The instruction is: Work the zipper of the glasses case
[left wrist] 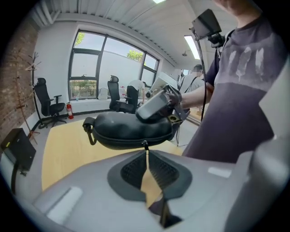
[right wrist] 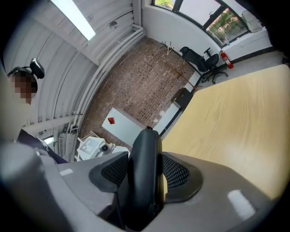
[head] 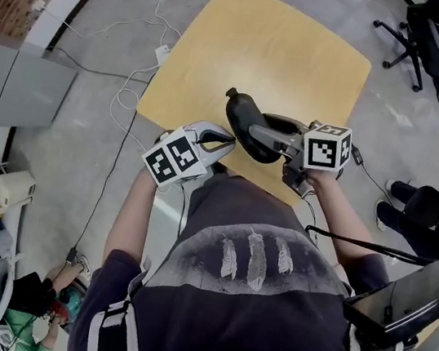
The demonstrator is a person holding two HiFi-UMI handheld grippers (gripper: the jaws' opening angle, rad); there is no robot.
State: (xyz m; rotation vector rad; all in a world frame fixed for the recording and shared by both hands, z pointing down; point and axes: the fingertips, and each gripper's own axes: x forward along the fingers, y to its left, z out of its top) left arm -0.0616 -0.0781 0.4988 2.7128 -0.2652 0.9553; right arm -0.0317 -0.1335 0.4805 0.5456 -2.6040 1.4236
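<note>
Person stands at the near edge of a light wooden square table (head: 265,45), both grippers raised over it, elbows bent, forearms converging in front of the torso.

Right gripper (head: 257,135): comes in from the right, pointing left and only a little downward. The bare right forearm (head: 343,219) runs back toward the body, and the marker cube (head: 326,146) sits on top near the wrist. Jaws stand partway apart, clamped on a black oval zip-up glasses case (head: 245,121). In the right gripper view the case fills the gap edge-on, both ribbed pads pressed against its sides.

Case: held in the air above the table's near edge, not touching the wood. Its long axis runs near to far, with a small black carry loop (left wrist: 89,129) at the free far end.

Left gripper (head: 223,141): comes in from the near left, angled down and to the right toward the case. The left forearm (head: 132,215) hangs almost straight back. Jaws are together, with their tips pinching the small dark zipper pull (left wrist: 145,145) on the seam along the case's near long side.
</note>
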